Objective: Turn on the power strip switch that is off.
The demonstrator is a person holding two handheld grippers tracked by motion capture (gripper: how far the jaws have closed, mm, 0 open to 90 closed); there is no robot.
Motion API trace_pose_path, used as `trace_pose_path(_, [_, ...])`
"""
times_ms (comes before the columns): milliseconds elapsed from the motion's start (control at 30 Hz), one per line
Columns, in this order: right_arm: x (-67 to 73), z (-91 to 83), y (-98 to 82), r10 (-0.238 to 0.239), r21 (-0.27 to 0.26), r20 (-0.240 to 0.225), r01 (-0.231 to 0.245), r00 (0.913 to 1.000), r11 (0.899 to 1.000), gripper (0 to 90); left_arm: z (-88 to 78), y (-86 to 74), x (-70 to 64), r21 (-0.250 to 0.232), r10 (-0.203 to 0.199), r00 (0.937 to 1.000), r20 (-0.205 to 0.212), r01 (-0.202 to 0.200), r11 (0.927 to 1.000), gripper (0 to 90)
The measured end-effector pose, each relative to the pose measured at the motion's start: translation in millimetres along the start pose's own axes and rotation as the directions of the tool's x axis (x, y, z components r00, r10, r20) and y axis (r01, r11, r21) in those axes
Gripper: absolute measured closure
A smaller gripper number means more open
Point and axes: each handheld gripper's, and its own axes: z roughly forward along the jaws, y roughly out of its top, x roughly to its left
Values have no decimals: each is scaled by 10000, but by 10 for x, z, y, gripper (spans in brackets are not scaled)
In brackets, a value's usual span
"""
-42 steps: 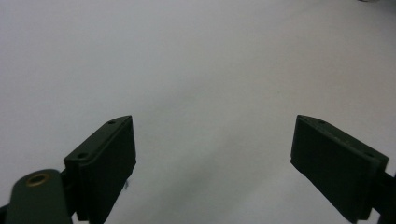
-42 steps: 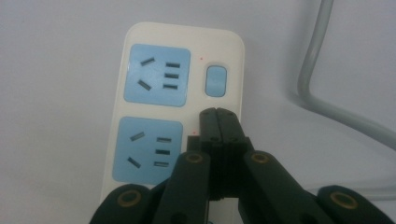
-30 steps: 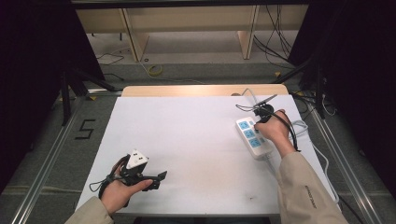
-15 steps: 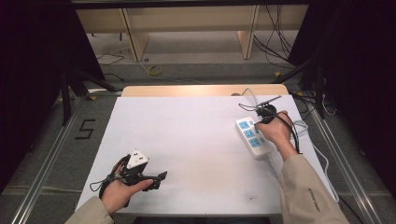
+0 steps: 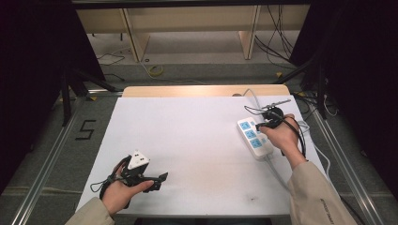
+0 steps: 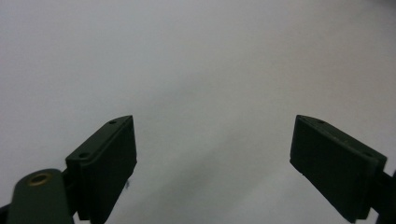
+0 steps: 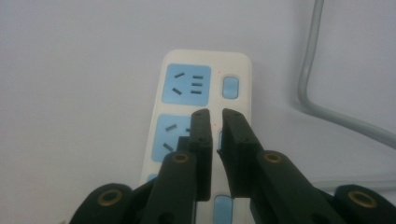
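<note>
My right gripper hangs just above the power strip at the table's right edge, jaws having just parted to a narrow, empty gap over its middle switch, the strip's long axis running away from me, while my left gripper rests wide, well apart.

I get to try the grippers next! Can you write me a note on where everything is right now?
Left gripper: jaws wide open, holding nothing, low over the bare near left of the white table.
Right gripper: jaws have just been opening to a thin gap, nothing between them, poised over the middle of the white power strip by its blue switches.
The strip lies at the table's right side, its grey cable curving beside it.
Done: nothing visibly plugged in.
Left: I cannot tell if the switch was pressed.
</note>
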Motion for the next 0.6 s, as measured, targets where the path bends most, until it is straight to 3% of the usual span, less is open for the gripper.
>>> trace_pose_path(200, [101, -144, -106, -235, -730, -316, 212, 9992, 9971, 759, 5, -1, -6, 55, -8, 10000, 10, 8, 10000, 141])
trace_pose_path(433, [217, -239, -223, -470, -1234, -650, 387, 9968, 9916, 703, 9, -3, -6, 86, -28, 10000, 23, 28, 10000, 141])
trace_pose_path(600, [344, -329, -312, -962, -1668, -748, 826, 9925, 9825, 643, 9, -1, -10, 110, 34, 10000, 15, -34, 9999, 141])
